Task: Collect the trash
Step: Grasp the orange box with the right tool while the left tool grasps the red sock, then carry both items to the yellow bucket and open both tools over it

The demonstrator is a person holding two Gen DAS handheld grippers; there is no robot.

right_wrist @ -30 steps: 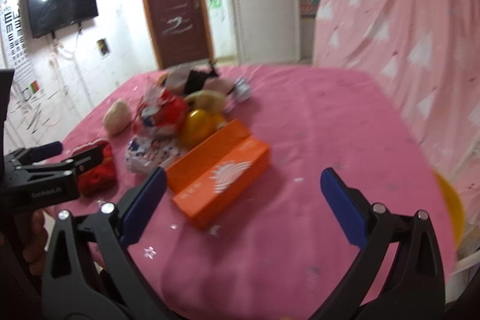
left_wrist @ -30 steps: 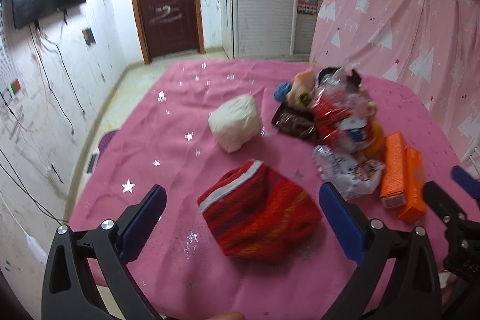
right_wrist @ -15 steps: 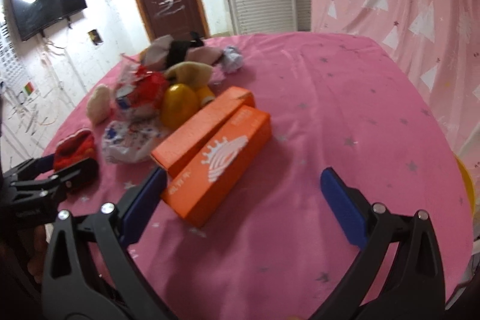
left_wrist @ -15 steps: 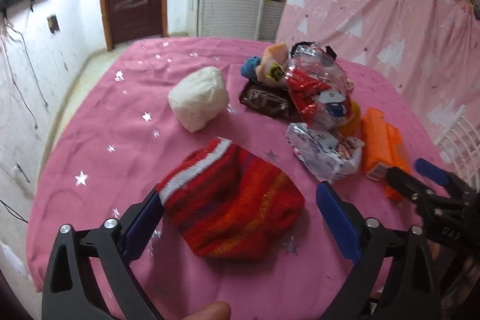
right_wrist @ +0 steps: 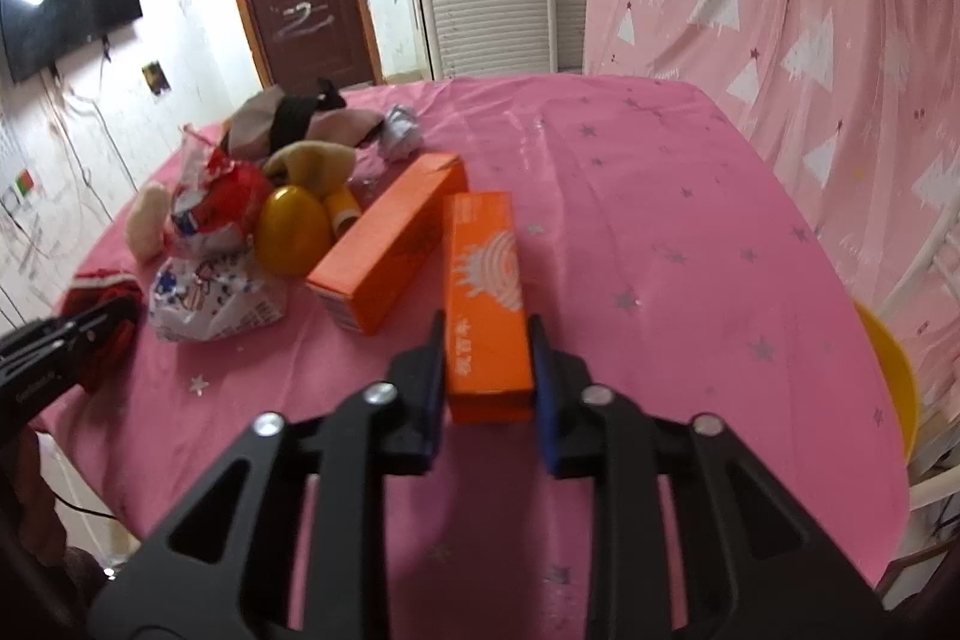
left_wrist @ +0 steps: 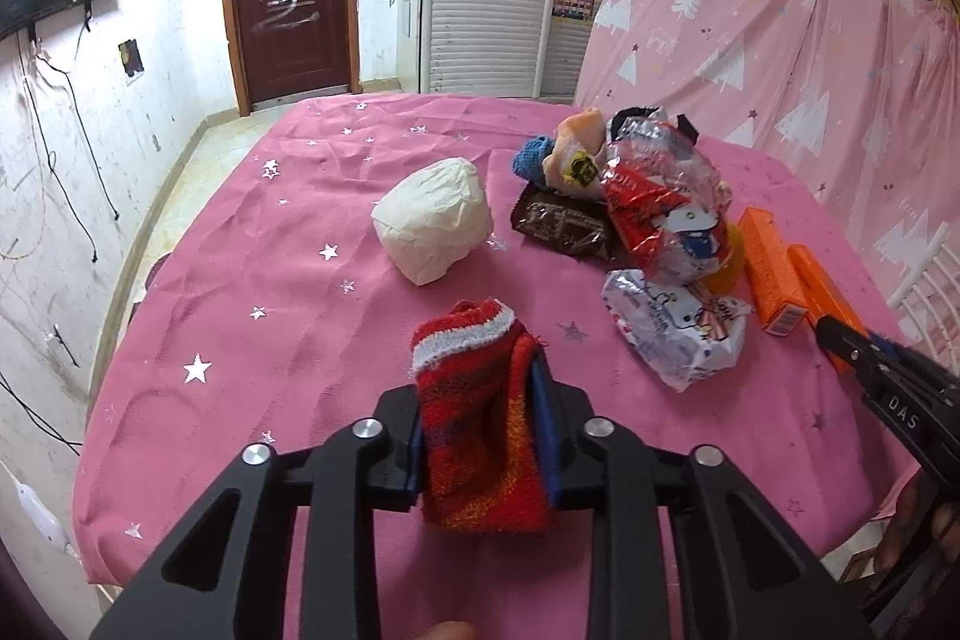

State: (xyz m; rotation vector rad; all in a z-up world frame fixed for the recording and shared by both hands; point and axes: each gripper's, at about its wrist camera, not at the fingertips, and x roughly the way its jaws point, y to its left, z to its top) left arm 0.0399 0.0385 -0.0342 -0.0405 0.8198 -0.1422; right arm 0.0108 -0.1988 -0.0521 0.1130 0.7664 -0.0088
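clamping down on two different pieces at once, both grippers now have something pinched: the left gripper [left_wrist: 480, 436] squeezes the red striped sock [left_wrist: 480, 418] bunched between its blue pads, and the right gripper [right_wrist: 487, 376] grips the near end of one orange box [right_wrist: 487, 292], the long side running straight ahead of the tool. taking each item by its nearest end looks like the simplest way to lift it off the pink tablecloth [left_wrist: 300, 280] without disturbing the heap of wrappers [left_wrist: 660, 214] ahead and to the right of the left tool. the second orange box [right_wrist: 390, 244] lies just left of the held one.

a second ago both sets of jaws stood wide, the sock flat between the left pads and the two boxes lying side by side; since then both have just been closing onto their pieces, and the gripped box has swung apart from its neighbour.
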